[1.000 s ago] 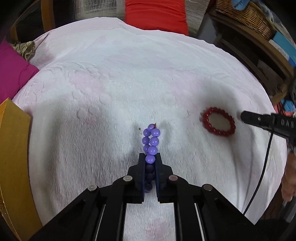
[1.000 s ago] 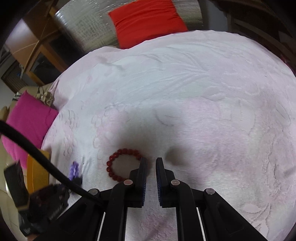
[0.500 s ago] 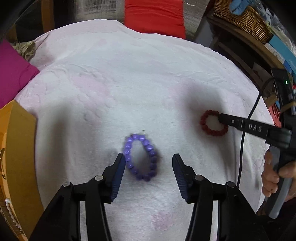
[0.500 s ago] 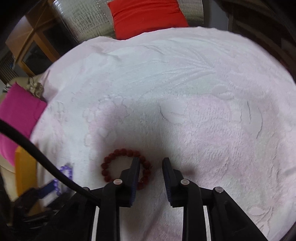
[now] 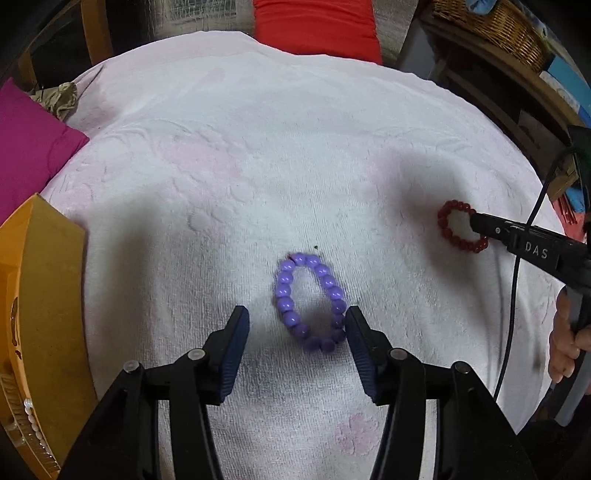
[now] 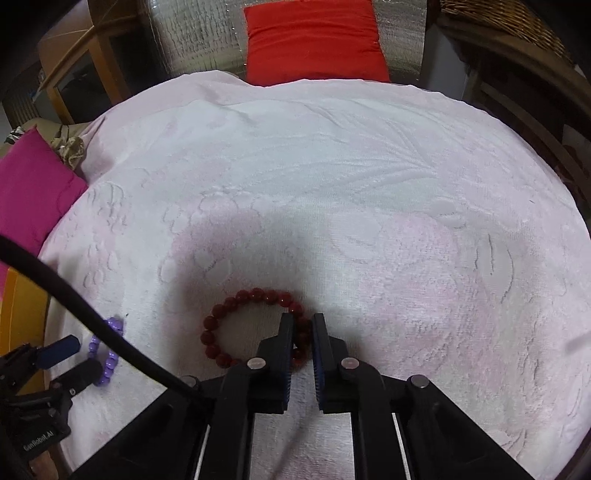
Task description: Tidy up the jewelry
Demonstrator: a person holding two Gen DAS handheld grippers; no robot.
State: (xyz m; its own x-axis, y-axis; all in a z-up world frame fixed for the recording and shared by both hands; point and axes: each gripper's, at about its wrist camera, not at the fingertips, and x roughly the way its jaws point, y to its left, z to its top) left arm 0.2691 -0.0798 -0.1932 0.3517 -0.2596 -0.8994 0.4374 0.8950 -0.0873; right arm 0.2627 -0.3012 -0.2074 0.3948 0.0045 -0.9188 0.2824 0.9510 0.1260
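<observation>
Red cushion (image 6: 314, 40), magenta pillow (image 5: 29, 147), wicker basket (image 5: 491, 29).

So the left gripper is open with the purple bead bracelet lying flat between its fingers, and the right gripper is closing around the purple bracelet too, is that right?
Not quite. The left gripper is open around the purple bracelet lying flat on the towel, but the right gripper is at the red bracelet, its fingers straddling the bead strand, as the right wrist view shows.

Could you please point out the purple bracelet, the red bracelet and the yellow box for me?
purple bracelet (image 5: 285, 291): left wrist view, left-side bead.
red bracelet (image 6: 258, 294): right wrist view, far-side bead.
yellow box (image 5: 44, 273): left wrist view, bare flat face.
</observation>
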